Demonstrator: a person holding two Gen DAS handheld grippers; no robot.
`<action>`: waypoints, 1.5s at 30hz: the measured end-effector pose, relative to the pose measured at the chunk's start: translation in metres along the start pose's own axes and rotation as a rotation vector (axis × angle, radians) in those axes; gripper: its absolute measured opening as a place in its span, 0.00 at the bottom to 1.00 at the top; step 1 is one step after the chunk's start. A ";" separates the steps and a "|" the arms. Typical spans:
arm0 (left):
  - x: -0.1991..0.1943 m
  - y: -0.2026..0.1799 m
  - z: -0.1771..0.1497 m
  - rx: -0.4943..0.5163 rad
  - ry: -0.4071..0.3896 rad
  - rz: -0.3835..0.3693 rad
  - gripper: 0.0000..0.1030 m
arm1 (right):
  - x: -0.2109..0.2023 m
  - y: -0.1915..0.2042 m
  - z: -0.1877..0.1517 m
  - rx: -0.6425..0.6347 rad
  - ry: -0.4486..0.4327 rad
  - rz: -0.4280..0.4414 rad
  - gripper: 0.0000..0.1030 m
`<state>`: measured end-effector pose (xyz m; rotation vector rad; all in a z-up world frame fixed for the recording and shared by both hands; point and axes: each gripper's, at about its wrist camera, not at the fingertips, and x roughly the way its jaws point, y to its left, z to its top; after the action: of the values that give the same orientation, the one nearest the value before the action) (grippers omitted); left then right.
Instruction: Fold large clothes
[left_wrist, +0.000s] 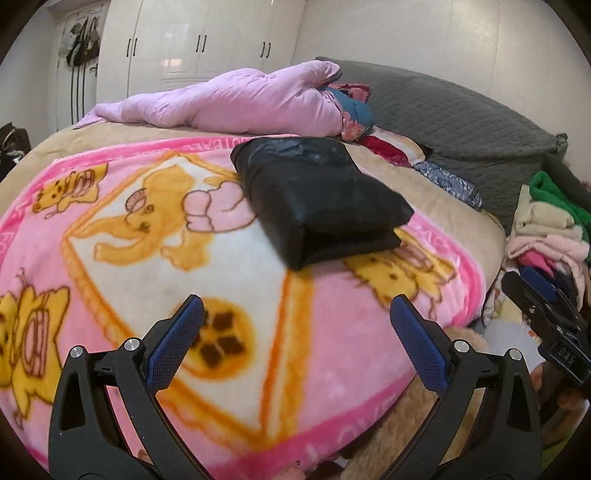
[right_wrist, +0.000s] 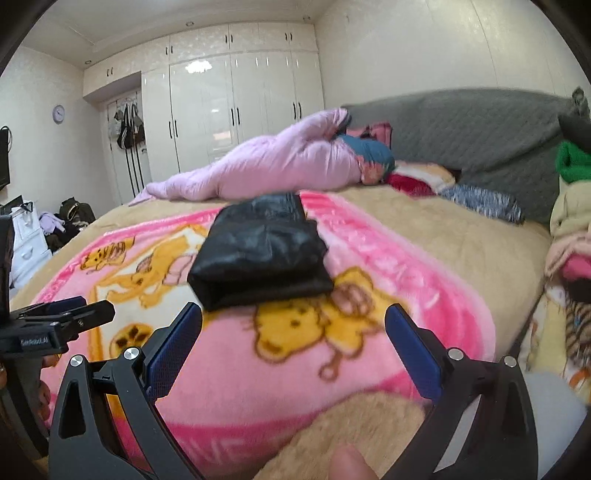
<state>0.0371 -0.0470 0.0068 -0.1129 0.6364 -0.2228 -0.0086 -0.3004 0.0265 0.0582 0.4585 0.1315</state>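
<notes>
My left gripper (left_wrist: 295, 314) and right gripper (right_wrist: 293, 325) both gape wide, holding nothing. The black garment (left_wrist: 317, 206) lies folded on the pink cartoon blanket (left_wrist: 236, 317), ahead of both. Blanket border lettering is blurred, unreadable; a label on the other gripper's body is too small to read. Only the right view shows a wall clock (right_wrist: 58, 113) and a fingertip (right_wrist: 347, 461); wardrobe (right_wrist: 236, 107) shows in both.

clothes pile (left_wrist: 546, 236) cut off, pillows (right_wrist: 480, 199) blurred
</notes>
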 end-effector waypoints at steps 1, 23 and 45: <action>-0.001 0.000 -0.006 0.007 -0.007 0.002 0.92 | 0.002 0.000 -0.005 -0.004 0.014 -0.004 0.96; 0.013 0.009 -0.028 0.012 0.048 0.074 0.92 | 0.023 0.001 -0.038 -0.019 0.078 -0.074 0.96; 0.006 0.011 -0.025 0.018 0.039 0.088 0.92 | 0.025 0.006 -0.039 -0.022 0.103 -0.055 0.96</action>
<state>0.0284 -0.0387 -0.0183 -0.0633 0.6766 -0.1462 -0.0046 -0.2896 -0.0189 0.0177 0.5614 0.0856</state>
